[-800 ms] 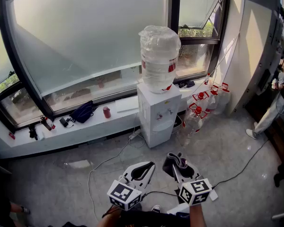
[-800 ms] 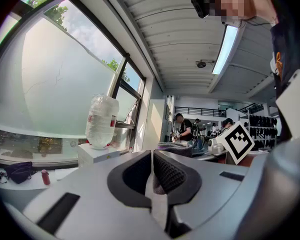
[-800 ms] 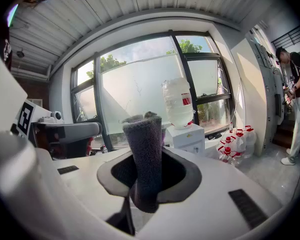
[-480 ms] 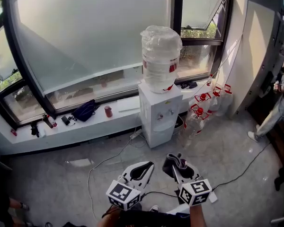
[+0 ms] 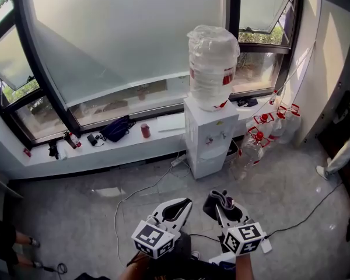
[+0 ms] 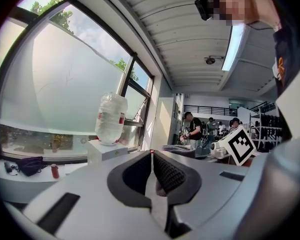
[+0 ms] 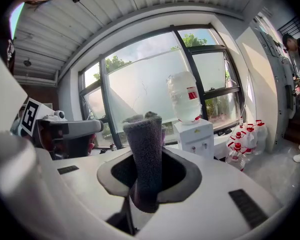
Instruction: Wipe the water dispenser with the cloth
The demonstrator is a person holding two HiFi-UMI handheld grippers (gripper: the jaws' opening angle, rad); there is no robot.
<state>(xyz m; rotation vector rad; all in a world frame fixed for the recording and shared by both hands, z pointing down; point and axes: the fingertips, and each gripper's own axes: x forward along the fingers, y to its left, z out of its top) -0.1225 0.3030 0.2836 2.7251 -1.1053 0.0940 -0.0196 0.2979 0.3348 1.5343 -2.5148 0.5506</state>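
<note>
The left gripper (image 5: 176, 206) and right gripper (image 5: 224, 200) share one build: a smooth, pale grey-white shell, broad at the back and narrowing to two curved jaws. The jaws are lined with black pads (image 6: 169, 173), ribbed on their inner faces. Narrow dark slots (image 7: 248, 206) are sunk into the top of the shell. Each carries a white cube (image 5: 153, 240) printed with black square markers. The person wears a black top (image 6: 295, 34) with a small orange mark (image 6: 280, 69), and a small black camera (image 6: 202, 6) on the head.
</note>
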